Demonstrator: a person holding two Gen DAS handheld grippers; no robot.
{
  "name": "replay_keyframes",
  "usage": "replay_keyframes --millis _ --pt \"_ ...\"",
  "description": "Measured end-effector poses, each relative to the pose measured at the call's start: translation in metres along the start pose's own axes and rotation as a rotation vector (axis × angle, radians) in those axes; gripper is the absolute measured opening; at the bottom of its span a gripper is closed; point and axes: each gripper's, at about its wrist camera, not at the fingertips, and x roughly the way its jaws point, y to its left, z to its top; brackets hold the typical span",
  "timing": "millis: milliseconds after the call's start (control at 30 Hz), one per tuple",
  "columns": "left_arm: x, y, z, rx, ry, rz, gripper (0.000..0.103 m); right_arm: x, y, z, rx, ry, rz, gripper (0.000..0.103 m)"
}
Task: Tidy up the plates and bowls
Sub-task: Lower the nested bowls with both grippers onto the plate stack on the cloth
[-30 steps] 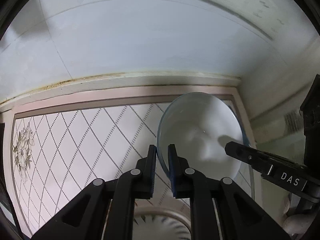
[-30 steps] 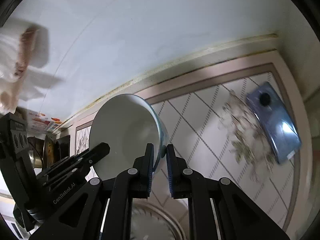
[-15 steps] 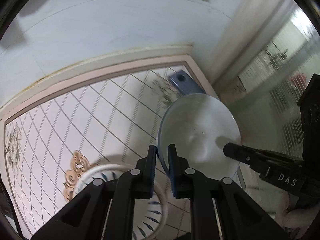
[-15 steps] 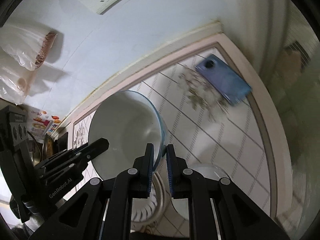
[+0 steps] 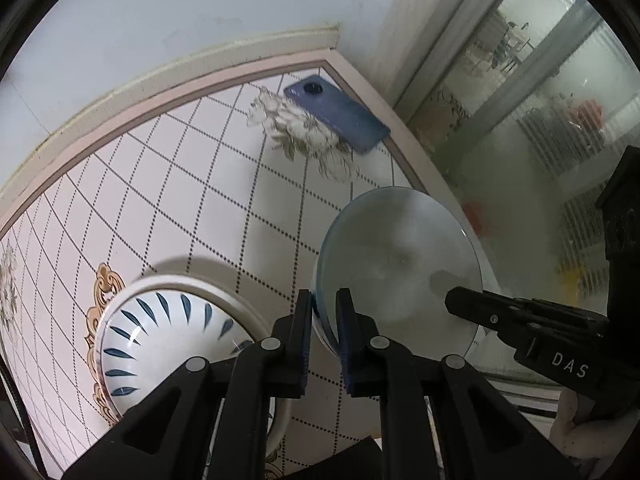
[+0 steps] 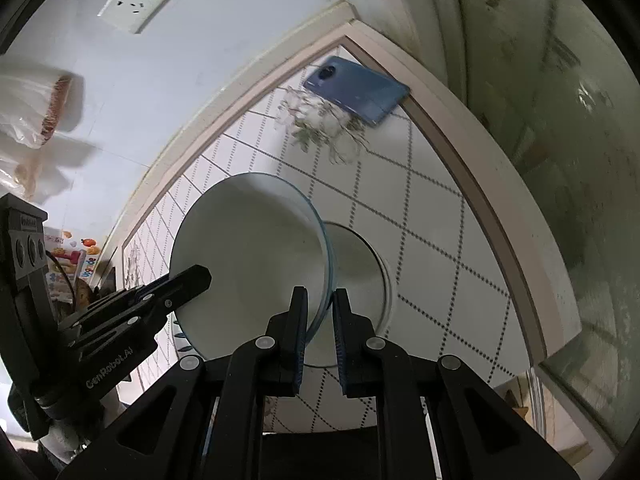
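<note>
Left gripper (image 5: pixel 323 320) pinches bowl (image 5: pixel 400 272) rim; right gripper (image 6: pixel 320 320) pinches opposite rim. Bowl held tilted above table (image 5: pixel 224 208). Patterned bowl (image 5: pixel 168 340) beside it. Phone (image 5: pixel 340 114) near corner.

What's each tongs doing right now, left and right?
Left tongs: shut on the rim of the white bowl, lifted and tilted.
Right tongs: shut on the same bowl's opposite rim.

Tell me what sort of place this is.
Probably a home kitchen or dining corner: a patterned table against a wall with a socket, a blue-patterned bowl on it, bagged food hanging nearby.
</note>
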Motion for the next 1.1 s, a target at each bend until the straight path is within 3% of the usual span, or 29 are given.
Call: replay_keyframes --millis 333,1100 --pt "0.012 -0.005 -0.007 0.041 -0.001 0.038 0.01 0.017 -0.011 -0.012 0.016 0.014 -0.011 0.014" --pt "0.037 -0.008 -0.016 0.083 0.039 0.056 0.01 0.03 -0.023 -0.001 0.03 0.015 -0.051 0.014"
